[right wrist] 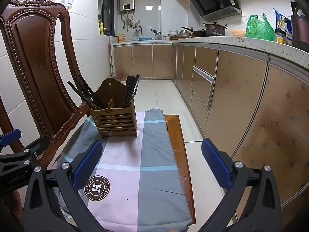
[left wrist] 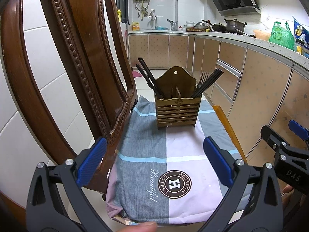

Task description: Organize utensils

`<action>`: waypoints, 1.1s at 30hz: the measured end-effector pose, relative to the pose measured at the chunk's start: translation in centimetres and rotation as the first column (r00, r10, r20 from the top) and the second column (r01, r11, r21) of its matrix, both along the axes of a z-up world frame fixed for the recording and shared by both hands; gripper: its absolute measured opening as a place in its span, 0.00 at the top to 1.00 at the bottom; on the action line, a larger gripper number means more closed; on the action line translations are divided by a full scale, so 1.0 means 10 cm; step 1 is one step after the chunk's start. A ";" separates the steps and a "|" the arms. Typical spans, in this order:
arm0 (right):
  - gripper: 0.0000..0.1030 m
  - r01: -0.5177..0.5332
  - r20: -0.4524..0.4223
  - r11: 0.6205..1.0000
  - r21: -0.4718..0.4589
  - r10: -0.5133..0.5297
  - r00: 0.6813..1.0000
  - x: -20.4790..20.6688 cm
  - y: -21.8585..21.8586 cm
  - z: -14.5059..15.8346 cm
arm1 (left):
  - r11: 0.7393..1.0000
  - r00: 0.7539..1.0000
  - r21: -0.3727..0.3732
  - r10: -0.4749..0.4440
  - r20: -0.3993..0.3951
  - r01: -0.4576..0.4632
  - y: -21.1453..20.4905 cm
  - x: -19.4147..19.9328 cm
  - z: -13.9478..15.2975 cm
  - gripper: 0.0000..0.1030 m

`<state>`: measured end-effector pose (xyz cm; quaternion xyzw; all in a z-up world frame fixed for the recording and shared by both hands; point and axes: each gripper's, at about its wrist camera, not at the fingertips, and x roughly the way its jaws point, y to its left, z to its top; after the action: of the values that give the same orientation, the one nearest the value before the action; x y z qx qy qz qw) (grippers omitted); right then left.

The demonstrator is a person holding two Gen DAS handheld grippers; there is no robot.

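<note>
Holding both claws back: the left claw [left wrist: 154,166] and the right claw [right wrist: 151,166] hover low over the near end of the cloth, each with its blue pads wide apart and nothing between them.
Cloth: a grey, pink and blue checked cloth [left wrist: 173,154] covers the seat of the wooden chair [left wrist: 81,61]; no loose utensil shows on it, so the sorting looks nearly done or about to be checked.
Holder: the slatted wooden utensil holder [left wrist: 177,110] stands upright at the far end of the cloth, just beside the chair back.
Left compartment: black chopsticks [left wrist: 146,73] lean out to the left.
Right compartment: a fork [left wrist: 203,79] stands among more dark sticks [left wrist: 211,81].
Doing it well, as a judgement: approach from above along the lean of the sticks, pinch one piece near its top, and steady the holder with the other claw, since it looks light and could tip.
Beyond: kitchen counter [right wrist: 231,40] with pots, well apart.
</note>
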<state>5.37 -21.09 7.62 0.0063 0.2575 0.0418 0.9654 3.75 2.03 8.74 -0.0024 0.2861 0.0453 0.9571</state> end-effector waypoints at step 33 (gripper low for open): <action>0.03 -0.004 -0.006 1.000 -0.003 0.004 1.000 0.02 0.02 -0.05 | 1.000 1.000 -0.011 -0.007 -0.014 0.007 0.01 0.02 -0.03 0.04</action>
<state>5.53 -20.88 7.12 0.0046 0.2606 0.0434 0.9645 3.97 2.12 8.42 -0.0061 0.2931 0.0403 0.9552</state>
